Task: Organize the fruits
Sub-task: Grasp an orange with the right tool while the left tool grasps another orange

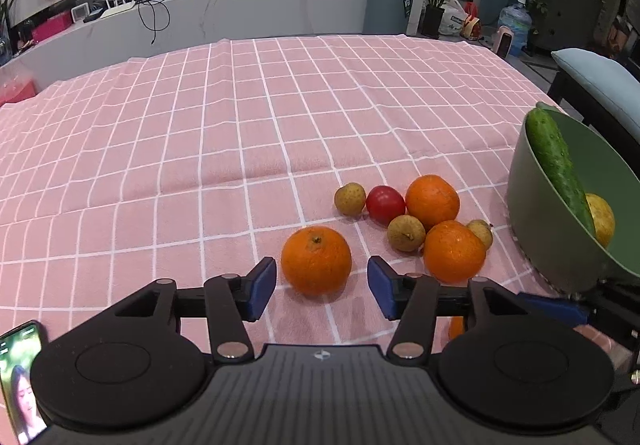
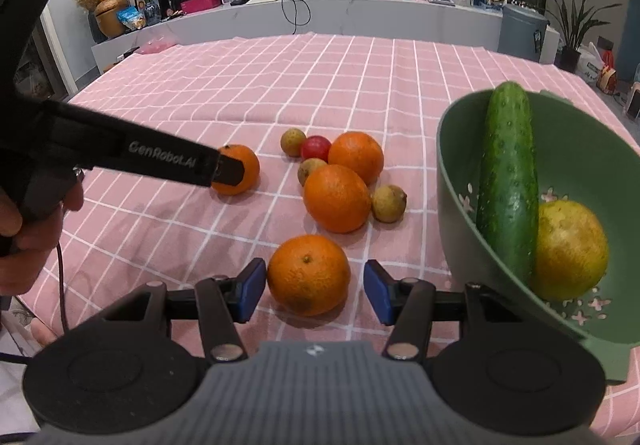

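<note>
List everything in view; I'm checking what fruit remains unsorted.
Oranges: four, orange, on the cloth, one between each gripper's fingers.
Small round fruits: three, yellow-brown, among the oranges.
Red fruit: one, red, among the oranges.
Bowl: one, green, at right.
Cucumber: one, green, leaning in the bowl.
Citrus: one, yellow-green, in the bowl.
Cloth: one, pink checked, underneath.
Left gripper: one, black, blue pads, open.
Right gripper: one, black, blue pads, open.
Hand: one, holding the left gripper.

My left claw (image 1: 322,287) stands open around the near orange (image 1: 316,260), pads apart from it, on the worktop (image 1: 200,165).
</note>
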Action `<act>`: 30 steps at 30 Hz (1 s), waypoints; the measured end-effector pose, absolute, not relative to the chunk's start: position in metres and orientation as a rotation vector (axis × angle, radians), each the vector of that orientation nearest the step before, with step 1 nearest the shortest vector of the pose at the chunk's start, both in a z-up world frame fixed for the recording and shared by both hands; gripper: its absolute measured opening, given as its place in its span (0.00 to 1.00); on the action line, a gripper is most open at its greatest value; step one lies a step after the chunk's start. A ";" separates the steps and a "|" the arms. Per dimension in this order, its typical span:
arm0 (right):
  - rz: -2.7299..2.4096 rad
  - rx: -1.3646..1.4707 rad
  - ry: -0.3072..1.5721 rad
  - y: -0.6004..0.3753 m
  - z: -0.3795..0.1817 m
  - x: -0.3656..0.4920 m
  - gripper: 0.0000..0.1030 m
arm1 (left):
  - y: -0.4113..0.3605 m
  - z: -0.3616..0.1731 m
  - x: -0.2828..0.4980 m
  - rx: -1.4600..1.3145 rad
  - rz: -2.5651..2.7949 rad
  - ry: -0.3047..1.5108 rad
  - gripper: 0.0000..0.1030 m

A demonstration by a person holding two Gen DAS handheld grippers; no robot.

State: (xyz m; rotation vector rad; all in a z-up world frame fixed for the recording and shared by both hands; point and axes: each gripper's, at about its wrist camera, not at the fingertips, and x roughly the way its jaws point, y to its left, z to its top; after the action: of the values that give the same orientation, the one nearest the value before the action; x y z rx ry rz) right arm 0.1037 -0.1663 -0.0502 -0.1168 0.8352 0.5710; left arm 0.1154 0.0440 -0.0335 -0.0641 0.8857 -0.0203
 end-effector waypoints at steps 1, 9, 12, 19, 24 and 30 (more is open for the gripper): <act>0.570 -0.117 0.837 -0.166 -0.051 0.104 0.53 | 0.043 -0.034 0.118 -0.063 -0.017 0.886 0.62; 0.584 -0.117 0.851 -0.164 -0.057 0.104 0.53 | 0.041 -0.043 0.128 -0.050 -0.004 0.918 0.62; 0.593 -0.123 0.857 -0.162 -0.059 0.105 0.47 | 0.042 -0.044 0.129 -0.054 -0.003 0.920 0.57; 0.601 -0.132 0.860 -0.160 -0.061 0.105 0.44 | 0.045 -0.047 0.130 -0.071 -0.008 0.923 0.48; 0.605 -0.135 0.859 -0.159 -0.061 0.104 0.43 | 0.043 -0.040 0.124 -0.068 -0.003 0.892 0.47; 0.628 -0.116 0.840 -0.163 -0.048 0.101 0.42 | 0.045 -0.016 0.108 -0.132 -0.018 0.854 0.47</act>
State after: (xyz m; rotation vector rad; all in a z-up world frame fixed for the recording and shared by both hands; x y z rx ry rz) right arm 0.1013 -0.1628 -0.0482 -0.1164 0.8401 0.6284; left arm 0.1081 0.0452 -0.0157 -0.1325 0.8543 -0.0182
